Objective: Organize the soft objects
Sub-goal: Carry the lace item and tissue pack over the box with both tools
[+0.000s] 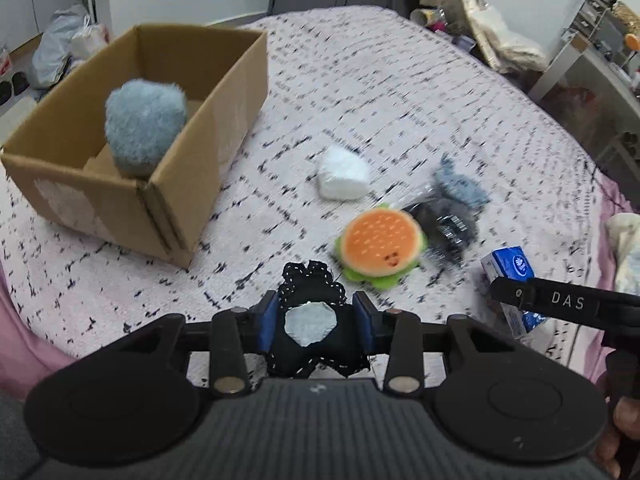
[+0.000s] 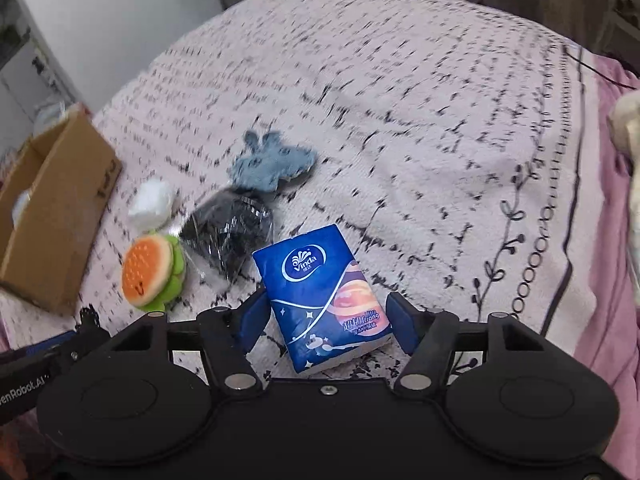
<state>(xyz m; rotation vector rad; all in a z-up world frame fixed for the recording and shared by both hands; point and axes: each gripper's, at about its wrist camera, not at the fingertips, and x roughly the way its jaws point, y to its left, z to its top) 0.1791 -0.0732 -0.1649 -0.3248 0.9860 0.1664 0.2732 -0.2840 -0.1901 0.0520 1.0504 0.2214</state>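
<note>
My left gripper (image 1: 316, 312) is shut on a black lace-edged pouch (image 1: 308, 280) with a pale grey patch, just above the bed. To the upper left stands an open cardboard box (image 1: 224, 92) holding a fluffy blue-grey ball (image 1: 144, 128). On the cover lie a burger plush (image 1: 380, 244) (image 2: 150, 272), a white soft lump (image 1: 343, 178) (image 2: 152, 204), a grey-blue plush (image 2: 272, 164) and a black item in clear plastic (image 2: 232, 236). My right gripper (image 2: 326, 320) straddles a blue tissue pack (image 2: 316, 292) that rests on the bed. Its pads stand close beside the pack and no squeeze shows.
Everything lies on a white cover with black flecks (image 2: 400, 100) over a pink sheet (image 2: 608, 208). A cream soft thing (image 2: 628, 128) sits at the right edge. Bags (image 1: 64, 44) lie on the floor behind the box. Cluttered shelves (image 1: 592, 28) stand at the far right.
</note>
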